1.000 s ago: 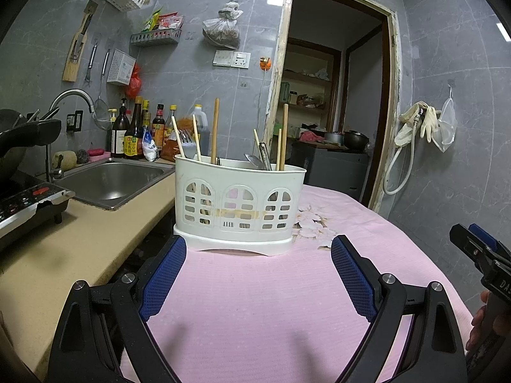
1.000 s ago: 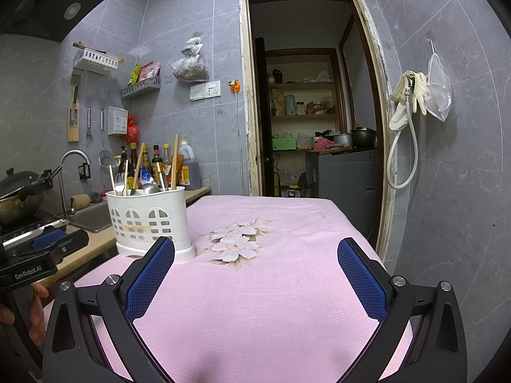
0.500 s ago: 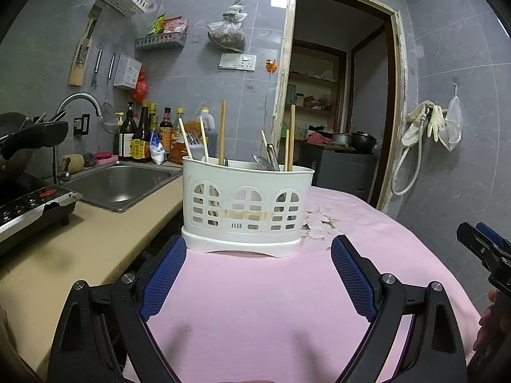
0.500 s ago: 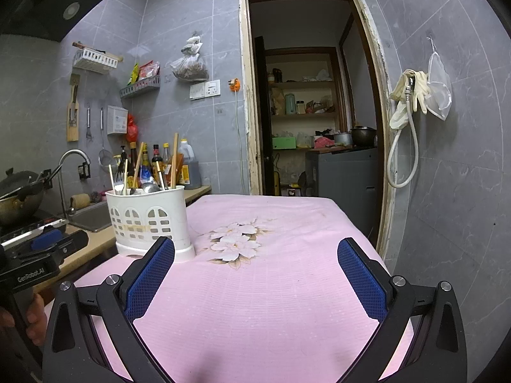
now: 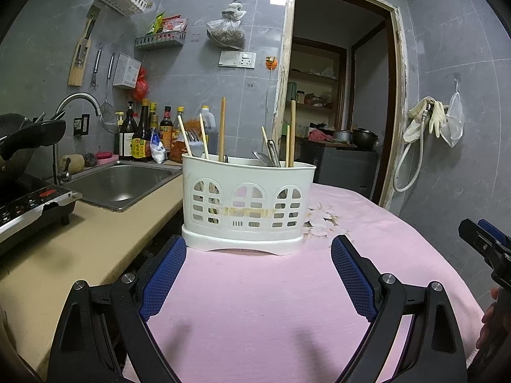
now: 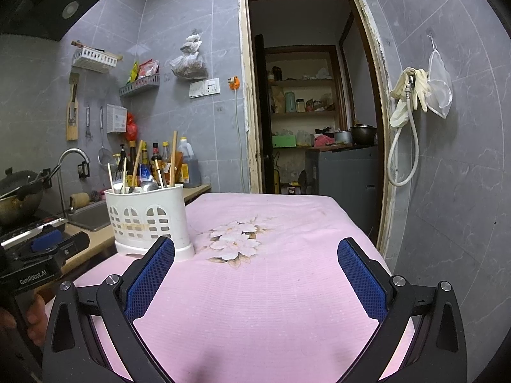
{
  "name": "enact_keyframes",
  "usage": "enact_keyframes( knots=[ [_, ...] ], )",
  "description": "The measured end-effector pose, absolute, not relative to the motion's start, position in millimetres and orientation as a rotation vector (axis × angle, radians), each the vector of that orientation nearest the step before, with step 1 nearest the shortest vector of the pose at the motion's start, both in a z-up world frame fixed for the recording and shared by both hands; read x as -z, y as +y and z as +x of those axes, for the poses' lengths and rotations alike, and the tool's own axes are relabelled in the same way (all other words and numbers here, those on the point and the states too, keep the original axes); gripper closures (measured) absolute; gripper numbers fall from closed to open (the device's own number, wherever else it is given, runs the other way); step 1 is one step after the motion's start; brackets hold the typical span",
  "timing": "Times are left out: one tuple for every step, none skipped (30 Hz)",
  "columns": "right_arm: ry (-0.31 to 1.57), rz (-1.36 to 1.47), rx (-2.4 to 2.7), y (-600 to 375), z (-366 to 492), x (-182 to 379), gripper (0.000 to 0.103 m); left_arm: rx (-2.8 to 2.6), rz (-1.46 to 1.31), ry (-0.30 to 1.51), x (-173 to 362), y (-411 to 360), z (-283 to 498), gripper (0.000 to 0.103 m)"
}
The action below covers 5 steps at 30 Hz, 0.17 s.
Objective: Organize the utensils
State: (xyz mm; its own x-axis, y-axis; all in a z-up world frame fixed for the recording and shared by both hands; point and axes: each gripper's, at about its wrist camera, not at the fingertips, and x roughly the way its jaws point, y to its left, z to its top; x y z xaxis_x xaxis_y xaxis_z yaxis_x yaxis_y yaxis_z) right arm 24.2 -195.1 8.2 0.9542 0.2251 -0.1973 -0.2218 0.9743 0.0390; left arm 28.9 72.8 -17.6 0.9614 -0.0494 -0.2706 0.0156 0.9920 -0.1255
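Grippers both released: my left gripper (image 5: 258, 250) faces the white utensil caddy (image 5: 247, 206) nearby; my right gripper (image 6: 255, 253) hovers over pink tablecloth (image 6: 271, 287).

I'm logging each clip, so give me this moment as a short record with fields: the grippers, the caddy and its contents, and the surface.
left gripper: open, empty, facing the caddy
right gripper: open, empty, over the cloth
utensil caddy: white, upright on the cloth
contents: chopsticks, a fork, spoons
surface: pink tablecloth with flower print
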Motion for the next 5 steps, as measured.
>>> enact_keyframes(
  knots=[
    [0.205, 0.017, -0.227, -194.4, 25.7, -7.4, 0.0, 0.033, -0.123, 0.28, 18.2, 73.5, 29.7, 0.014],
    [0.206, 0.017, -0.228, -193.7, 26.6, -7.5, 0.0, 0.034, -0.122, 0.283, 18.2, 74.3, 30.8, 0.014],
    [0.209, 0.016, -0.228, -192.9, 26.2, -6.7, 0.0, 0.034, -0.121, 0.287, 18.8, 74.4, 31.6, 0.014],
    [0.211, 0.016, -0.229, -192.1, 27.3, -7.0, 0.0, 0.035, -0.122, 0.29, 18.9, 75.7, 32.7, 0.014],
    [0.214, 0.015, -0.23, -191.2, 27.5, -6.7, 0.0, 0.035, -0.123, 0.293, 19.5, 76.1, 33.2, 0.014]
  ],
)
